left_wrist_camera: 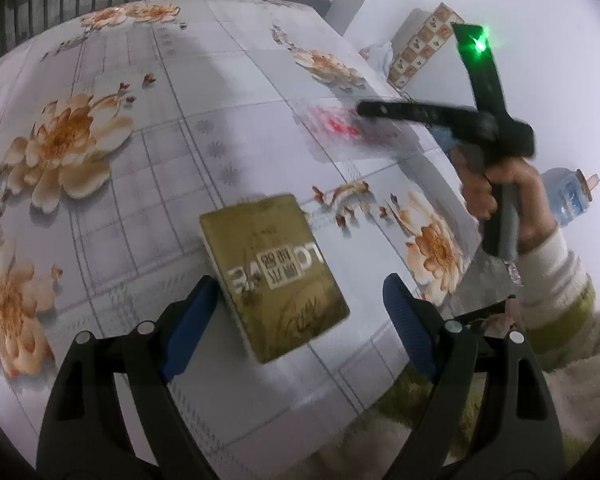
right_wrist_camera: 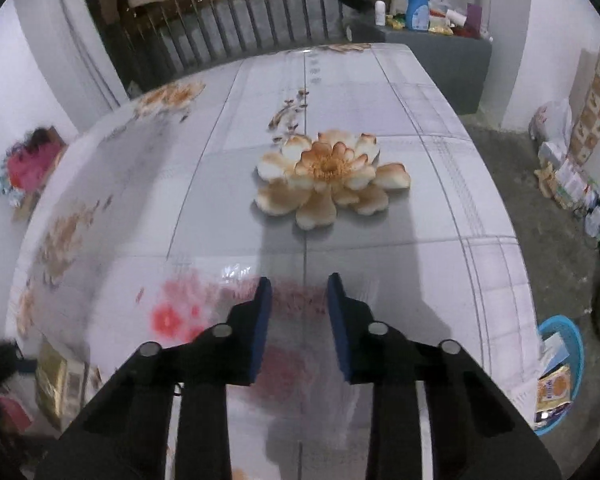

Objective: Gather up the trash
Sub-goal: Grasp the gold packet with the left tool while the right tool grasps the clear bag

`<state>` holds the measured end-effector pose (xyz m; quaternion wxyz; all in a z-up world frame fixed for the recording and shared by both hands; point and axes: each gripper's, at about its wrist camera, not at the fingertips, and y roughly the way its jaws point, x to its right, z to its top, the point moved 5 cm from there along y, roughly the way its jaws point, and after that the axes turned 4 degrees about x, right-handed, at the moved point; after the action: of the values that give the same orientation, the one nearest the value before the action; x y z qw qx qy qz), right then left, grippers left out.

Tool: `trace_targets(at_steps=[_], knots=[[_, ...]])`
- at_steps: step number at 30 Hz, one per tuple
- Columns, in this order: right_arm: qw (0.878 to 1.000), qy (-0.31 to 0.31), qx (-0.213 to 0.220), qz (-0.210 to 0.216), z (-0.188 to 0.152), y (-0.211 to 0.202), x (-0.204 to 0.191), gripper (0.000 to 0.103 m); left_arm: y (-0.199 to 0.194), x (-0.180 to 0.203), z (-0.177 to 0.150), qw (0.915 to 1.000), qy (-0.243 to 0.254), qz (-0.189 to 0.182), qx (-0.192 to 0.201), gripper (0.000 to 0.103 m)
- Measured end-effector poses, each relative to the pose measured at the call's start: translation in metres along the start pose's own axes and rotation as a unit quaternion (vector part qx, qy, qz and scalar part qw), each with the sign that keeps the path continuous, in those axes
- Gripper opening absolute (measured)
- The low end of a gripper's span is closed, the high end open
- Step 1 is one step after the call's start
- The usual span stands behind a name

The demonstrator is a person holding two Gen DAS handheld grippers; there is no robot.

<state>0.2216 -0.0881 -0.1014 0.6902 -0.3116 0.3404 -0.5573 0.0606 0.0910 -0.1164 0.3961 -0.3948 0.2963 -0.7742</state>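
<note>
My left gripper (left_wrist_camera: 300, 316) stood apart around the flat gold cardboard box (left_wrist_camera: 274, 276) on the floral-clothed desk (left_wrist_camera: 140, 184). My right gripper (right_wrist_camera: 299, 320) hung parted over a blurred clear red-printed plastic wrapper (right_wrist_camera: 180, 312). A blue plastic basin (right_wrist_camera: 572, 376) sat beside the desk.

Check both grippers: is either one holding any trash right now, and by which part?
Neither. The left gripper is open around the gold packet, not closed on it. The right gripper is open over the clear plastic wrapper.

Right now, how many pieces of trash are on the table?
2. A gold box lies between the open fingers of the left hand-held gripper. A clear plastic wrapper with red print lies under the right hand-held gripper. More may be hidden.
</note>
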Motion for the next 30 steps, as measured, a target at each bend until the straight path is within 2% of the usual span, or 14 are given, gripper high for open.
trace_targets(at_steps=[4, 11, 17, 24, 30], knots=[[1.0, -0.002, 0.0, -0.019, -0.016, -0.012, 0.002, 0.021, 0.009, 0.005, 0.009, 0.9998, 0.018, 0.007, 0.004, 0.08], [0.998, 0.054, -0.002, -0.028, -0.044, -0.032, 0.012, 0.019, 0.019, 0.016, 0.016, 0.9968, 0.063, 0.048, 0.009, 0.078], [0.996, 0.09, 0.001, -0.022, -0.07, -0.049, 0.016, 0.019, 0.014, 0.012, 0.014, 0.9925, 0.082, 0.088, 0.021, 0.054], [0.994, 0.106, 0.008, -0.009, -0.08, -0.056, 0.018, 0.019, 0.011, 0.002, 0.023, 0.9969, 0.047, 0.057, 0.028, 0.05], [0.995, 0.1, 0.016, 0.002, -0.082, -0.056, 0.019, 0.019, 0.003, 0.02, 0.052, 0.9957, 0.05, 0.022, 0.074, 0.05]])
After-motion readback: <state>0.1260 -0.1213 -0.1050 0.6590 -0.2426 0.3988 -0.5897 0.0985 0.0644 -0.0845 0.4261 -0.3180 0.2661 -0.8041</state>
